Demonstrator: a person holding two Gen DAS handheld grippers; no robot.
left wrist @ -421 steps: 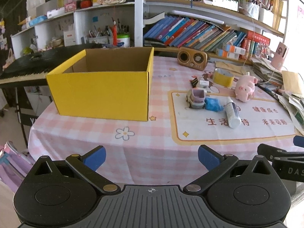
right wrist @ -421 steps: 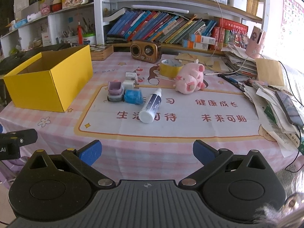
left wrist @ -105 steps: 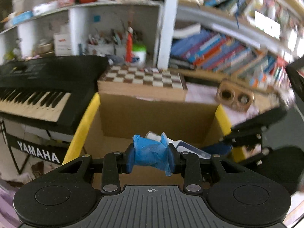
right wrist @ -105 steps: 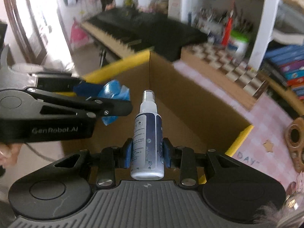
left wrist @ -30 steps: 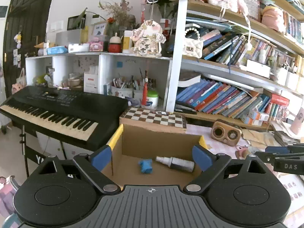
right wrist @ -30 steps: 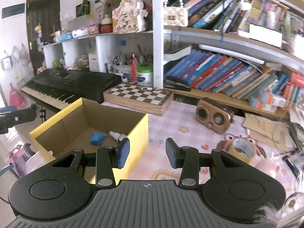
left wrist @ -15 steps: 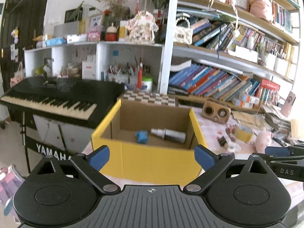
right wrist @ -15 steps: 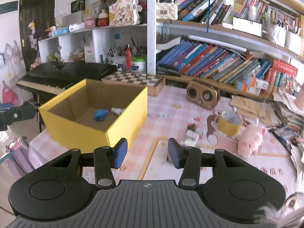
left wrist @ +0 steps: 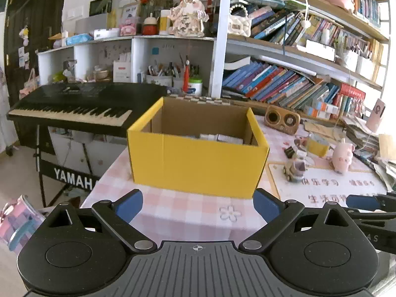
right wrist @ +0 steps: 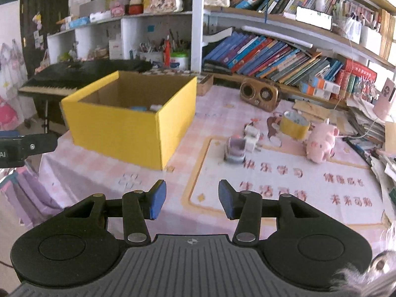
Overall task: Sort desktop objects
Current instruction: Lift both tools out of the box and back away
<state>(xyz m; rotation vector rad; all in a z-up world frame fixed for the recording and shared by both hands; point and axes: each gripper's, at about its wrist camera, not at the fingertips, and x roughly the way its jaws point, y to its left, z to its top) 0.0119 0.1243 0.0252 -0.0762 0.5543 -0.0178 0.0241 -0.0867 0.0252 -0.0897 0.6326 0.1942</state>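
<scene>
Partly sorted. Blue item (right wrist: 138,108) and bottle (right wrist: 156,107) inside yellow box (right wrist: 138,133). Toy car (right wrist: 234,148), pink pig (right wrist: 320,146), tape roll (right wrist: 294,123) left on tabletop (right wrist: 104,173). Left gripper (left wrist: 198,204) fingers wide, right gripper (right wrist: 190,198) fingers narrowly apart; both empty.

Left tool (left wrist: 198,205) (jaws wide, empty) faces the yellow box (left wrist: 198,165).

Bright daylight floods in from the right, washing out that edge; fisheye bends the shelves (left wrist: 297,49), and the right view's counter (right wrist: 247,173) smears slightly.
</scene>
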